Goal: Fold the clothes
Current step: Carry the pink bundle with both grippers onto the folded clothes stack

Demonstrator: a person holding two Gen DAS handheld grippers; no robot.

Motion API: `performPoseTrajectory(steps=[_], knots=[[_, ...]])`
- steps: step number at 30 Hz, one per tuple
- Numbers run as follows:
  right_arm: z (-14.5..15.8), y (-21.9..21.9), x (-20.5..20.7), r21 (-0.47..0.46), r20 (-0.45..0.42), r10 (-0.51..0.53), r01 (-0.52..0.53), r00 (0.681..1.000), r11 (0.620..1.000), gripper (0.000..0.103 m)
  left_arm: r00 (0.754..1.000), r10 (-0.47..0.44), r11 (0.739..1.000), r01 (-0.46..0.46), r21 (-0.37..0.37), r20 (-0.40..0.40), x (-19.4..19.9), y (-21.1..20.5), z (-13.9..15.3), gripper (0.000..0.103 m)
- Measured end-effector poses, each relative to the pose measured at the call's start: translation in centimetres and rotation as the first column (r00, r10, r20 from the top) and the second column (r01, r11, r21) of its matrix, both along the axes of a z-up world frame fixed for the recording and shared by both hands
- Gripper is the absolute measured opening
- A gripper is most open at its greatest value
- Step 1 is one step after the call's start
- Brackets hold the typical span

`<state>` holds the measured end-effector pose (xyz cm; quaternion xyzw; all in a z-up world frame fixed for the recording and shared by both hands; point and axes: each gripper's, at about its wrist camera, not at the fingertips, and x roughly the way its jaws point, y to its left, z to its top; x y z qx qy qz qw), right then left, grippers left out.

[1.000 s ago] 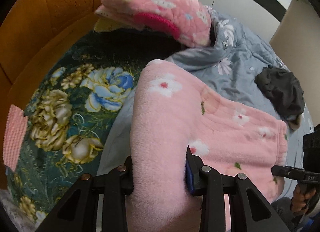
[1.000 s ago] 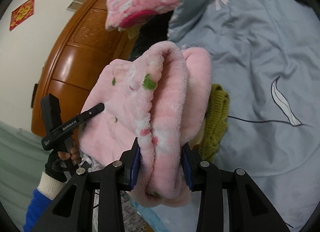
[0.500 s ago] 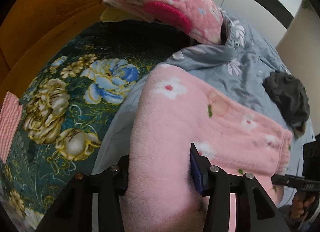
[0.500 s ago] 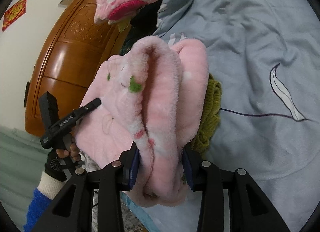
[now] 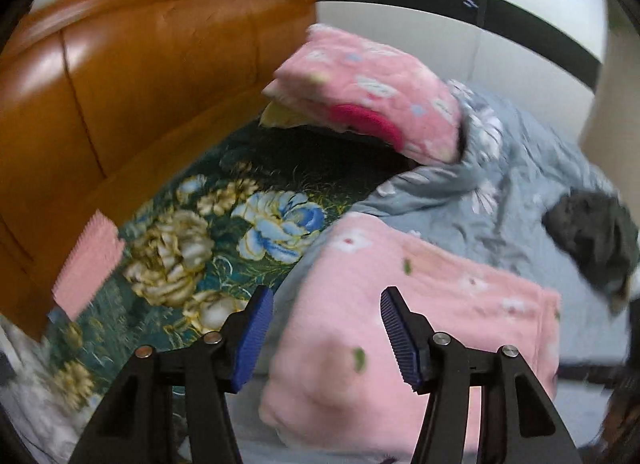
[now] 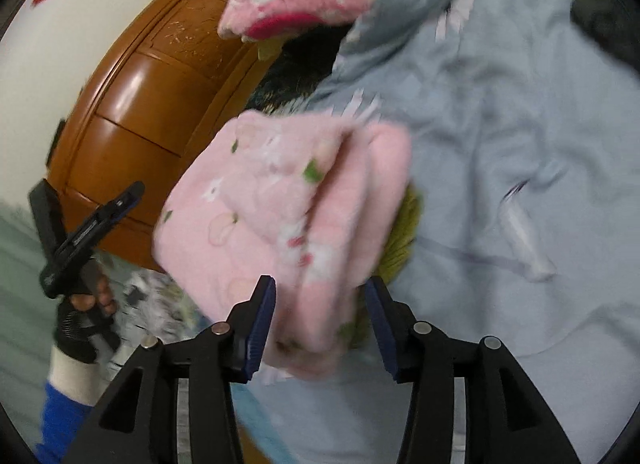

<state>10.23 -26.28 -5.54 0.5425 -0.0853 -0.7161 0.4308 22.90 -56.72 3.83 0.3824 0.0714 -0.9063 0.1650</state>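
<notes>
A: Where is the pink fleece [image 5: 420, 328] seen?

B: It is laid folded on the grey quilt [image 5: 520, 184], near the bed's edge, with one end toward the green floral blanket [image 5: 224, 224]. In the right wrist view a corner of something olive [image 6: 404, 240] is seen under its far side.

A: How are the fingers of the left gripper [image 5: 326, 330] held?

B: They are spread and are opening; the fleece is seen between the blue pads [image 5: 254, 338], but it is not pressed by them.

A: And the right gripper [image 6: 320, 320]?

B: The same is seen there (its view is blurred): the jaws are opening, and the end of the fleece lies in the gap, clear of both pads.

A: What else is carried by the bed?

B: A folded pink quilted piece [image 5: 372, 92] is stacked by the wooden headboard [image 5: 140, 76], and a dark garment [image 5: 592, 236] is left on the quilt toward the far edge
</notes>
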Motion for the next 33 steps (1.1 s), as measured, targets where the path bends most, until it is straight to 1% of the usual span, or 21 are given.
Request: performPoseTrajectory(steps=[2, 4, 7, 9, 10, 12, 14, 16, 20, 23, 28, 31, 33], knots=[[1.7, 0.5, -0.6, 0.017, -0.078, 0.002, 0.000, 0.997, 1.000, 0.048, 0.999, -0.037, 0.998, 0.038, -0.045, 0.006, 0.1, 1.7, -0.5, 0.065], [3.3, -0.5, -1.0, 0.009, -0.124, 0.027, -0.026, 0.992, 1.000, 0.048, 0.999, -0.035, 0.998, 0.036, -0.050, 0.012, 0.1, 2.2, -1.3, 0.065], [5.3, -3.0, -1.0, -0.020, -0.189, 0.098, -0.103, 0.977, 0.994, 0.048, 1.000, -0.011, 1.000, 0.010, 0.019, 0.016, 0.4, 1.4, -2.6, 0.065], [5.4, -4.5, -0.7, -0.019, -0.222, 0.152, -0.160, 0.963, 0.987, 0.048, 1.000, 0.009, 0.999, -0.010, 0.046, 0.027, 0.8, 0.8, -3.7, 0.065], [5.0, -5.0, -0.7, -0.008, -0.228, 0.165, -0.171, 0.960, 0.985, 0.048, 0.999, 0.019, 0.998, -0.021, 0.055, 0.031, 1.1, 0.5, -4.3, 0.065], [3.8, -6.0, -1.1, 0.028, -0.227, 0.168, -0.166, 0.959, 0.986, 0.048, 0.999, 0.036, 0.997, -0.038, 0.071, 0.027, 1.5, 0.0, -5.1, 0.065], [2.2, -6.2, -1.9, 0.051, -0.190, 0.147, -0.140, 0.971, 0.989, 0.048, 0.999, 0.048, 0.995, -0.050, 0.084, 0.026, 1.8, -0.3, -5.9, 0.065], [0.5, -6.1, -2.4, 0.060, -0.141, 0.121, -0.114, 0.983, 0.992, 0.048, 0.998, 0.055, 0.994, -0.057, 0.094, 0.027, 2.0, -0.6, -6.8, 0.065], [-1.1, -6.0, -2.4, 0.061, -0.122, 0.105, -0.098, 0.987, 0.993, 0.048, 0.997, 0.066, 0.991, -0.069, 0.112, 0.033, 2.2, -1.3, -8.7, 0.065], [-1.6, -6.3, -2.2, 0.056, -0.120, 0.103, -0.097, 0.987, 0.994, 0.049, 0.996, 0.084, 0.986, -0.087, 0.139, 0.027, 2.5, -1.9, -9.9, 0.065], [-2.5, -7.2, -2.2, 0.101, -0.110, 0.120, -0.109, 0.987, 0.989, 0.049, 0.993, 0.110, 0.976, -0.117, 0.182, 0.047, 2.5, -2.7, -11.3, 0.067], [-2.0, -7.2, -2.2, 0.114, -0.116, 0.123, -0.110, 0.986, 0.987, 0.049, 0.990, 0.132, 0.974, -0.139, 0.181, 0.054, 2.6, -2.4, -10.7, 0.068], [-0.8, -6.8, -1.7, 0.105, -0.142, 0.115, -0.101, 0.983, 0.989, 0.049, 0.988, 0.146, 0.973, -0.153, 0.170, 0.055, 2.6, -2.0, -10.1, 0.068]])
